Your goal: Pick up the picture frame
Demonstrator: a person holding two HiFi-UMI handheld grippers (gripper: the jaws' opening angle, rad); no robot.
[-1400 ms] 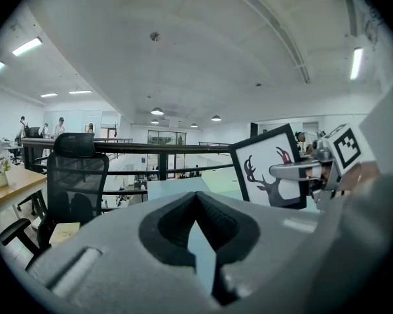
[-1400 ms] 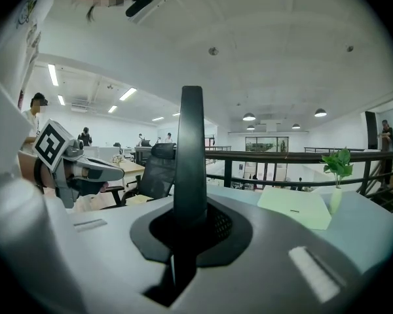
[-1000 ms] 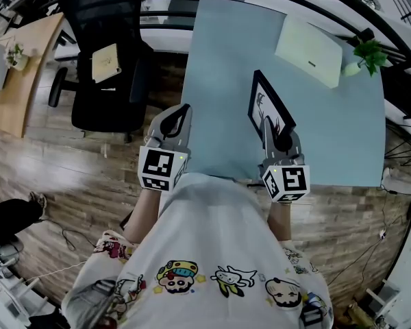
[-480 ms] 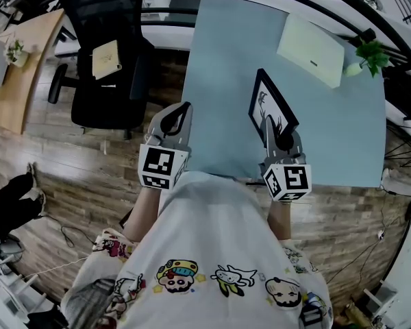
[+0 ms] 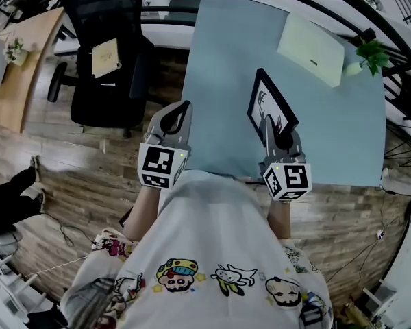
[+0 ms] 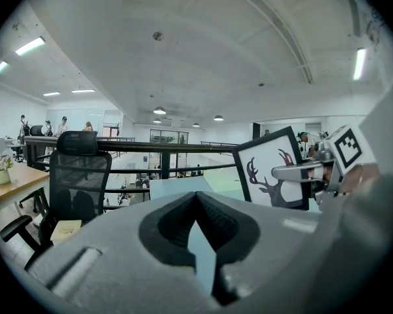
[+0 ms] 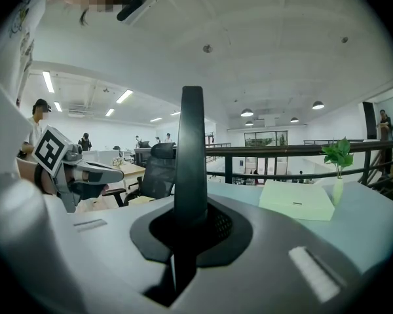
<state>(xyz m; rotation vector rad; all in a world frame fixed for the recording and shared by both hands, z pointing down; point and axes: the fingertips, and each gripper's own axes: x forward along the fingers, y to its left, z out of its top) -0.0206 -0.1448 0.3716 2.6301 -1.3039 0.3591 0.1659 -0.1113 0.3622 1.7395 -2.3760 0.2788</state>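
Picture frame [image 5: 268, 103] looks lifted off the bench [image 5: 226, 60], its edge pinched in the right tool [image 5: 274, 132]; the left tool [image 5: 181, 114] is pressed together, empty.

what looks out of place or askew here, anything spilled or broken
Nothing is spilled or damaged. Only the picture frame stands out: it is upright on edge, clamped in the right gripper, not lying on the blue table. The pale box and plant sit tidily at the far corner.
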